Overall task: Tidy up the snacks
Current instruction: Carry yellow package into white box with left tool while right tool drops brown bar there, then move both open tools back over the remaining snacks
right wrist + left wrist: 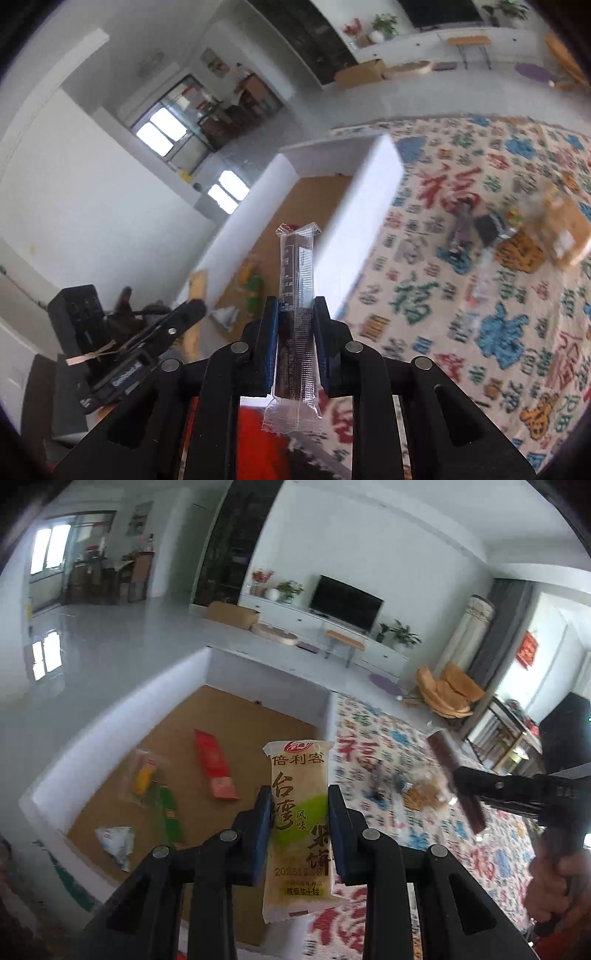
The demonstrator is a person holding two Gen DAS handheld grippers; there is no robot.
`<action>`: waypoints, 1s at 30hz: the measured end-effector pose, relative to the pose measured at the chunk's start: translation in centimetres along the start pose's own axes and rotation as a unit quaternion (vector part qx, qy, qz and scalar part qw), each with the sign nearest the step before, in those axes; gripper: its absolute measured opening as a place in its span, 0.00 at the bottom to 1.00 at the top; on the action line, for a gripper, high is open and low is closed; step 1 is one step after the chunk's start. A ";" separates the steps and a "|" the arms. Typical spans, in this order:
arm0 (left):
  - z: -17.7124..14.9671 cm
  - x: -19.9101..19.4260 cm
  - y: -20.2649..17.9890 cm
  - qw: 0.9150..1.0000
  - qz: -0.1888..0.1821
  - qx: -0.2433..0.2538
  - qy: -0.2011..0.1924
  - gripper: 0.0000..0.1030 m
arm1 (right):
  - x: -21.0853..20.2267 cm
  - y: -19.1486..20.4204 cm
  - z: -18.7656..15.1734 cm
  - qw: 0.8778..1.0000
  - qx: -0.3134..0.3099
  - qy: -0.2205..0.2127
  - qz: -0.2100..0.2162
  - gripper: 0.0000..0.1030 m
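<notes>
Colourful rug (406, 746) lay beside the white box (122, 716). Left gripper (299, 812) squeezed a rice cracker pack (299, 794); right gripper (295, 321) squeezed a dark snack stick (297, 295). Best to lower both well inside the box before letting go.

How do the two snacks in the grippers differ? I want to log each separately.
The rice cracker pack in the left gripper is wide, opaque and cream with a green patch and large print; the snack stick in the right gripper is narrow, in clear wrap showing a dark brown bar. The pack spreads the left jaws wider; the right jaws sit nearly together. Both are sealed, held lengthwise and off the cloth.
</notes>
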State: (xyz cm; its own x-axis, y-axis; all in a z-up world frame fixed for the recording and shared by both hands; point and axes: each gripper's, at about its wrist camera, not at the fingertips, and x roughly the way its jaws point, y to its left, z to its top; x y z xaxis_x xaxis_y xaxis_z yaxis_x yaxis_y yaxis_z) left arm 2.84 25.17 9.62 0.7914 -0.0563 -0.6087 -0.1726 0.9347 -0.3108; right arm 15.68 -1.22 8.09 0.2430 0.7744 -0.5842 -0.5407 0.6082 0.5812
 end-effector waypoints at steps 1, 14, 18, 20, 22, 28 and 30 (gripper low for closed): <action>0.3 0.0 1.6 1.000 0.022 -0.004 -0.002 0.28 | 1.1 1.7 0.6 1.000 -0.012 0.002 0.015 0.18; -3.2 3.5 5.1 0.994 0.107 -0.026 0.012 0.78 | 4.9 -2.9 -2.8 0.985 -0.055 -0.013 -0.161 0.59; -3.5 3.7 -1.3 0.999 0.036 0.010 0.007 0.85 | 1.6 -13.0 -8.5 0.946 -0.040 0.005 -0.321 0.59; -3.7 4.0 -4.9 0.999 -0.003 0.038 0.011 0.94 | -0.9 -17.1 -10.4 0.928 -0.019 0.006 -0.371 0.59; -4.2 4.6 -8.6 0.997 -0.043 0.068 0.017 0.99 | -3.9 -20.4 -11.6 0.910 0.000 -0.005 -0.414 0.59; -7.0 9.6 -15.8 0.982 -0.085 0.148 0.080 0.99 | -10.6 -26.8 -12.5 0.873 0.077 -0.059 -0.478 0.59; -8.4 12.2 -17.0 0.978 -0.065 0.165 0.108 0.99 | -11.5 -27.8 -12.2 0.866 0.092 -0.068 -0.487 0.64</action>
State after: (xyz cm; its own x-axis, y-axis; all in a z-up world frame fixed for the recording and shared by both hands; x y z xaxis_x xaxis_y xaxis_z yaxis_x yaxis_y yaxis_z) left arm 10.44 5.68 1.34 0.6459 -0.2213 -0.7307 0.1486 0.9752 -0.1641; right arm 18.10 -29.16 -8.30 0.6106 -0.1158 -0.7835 0.1091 0.9921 -0.0616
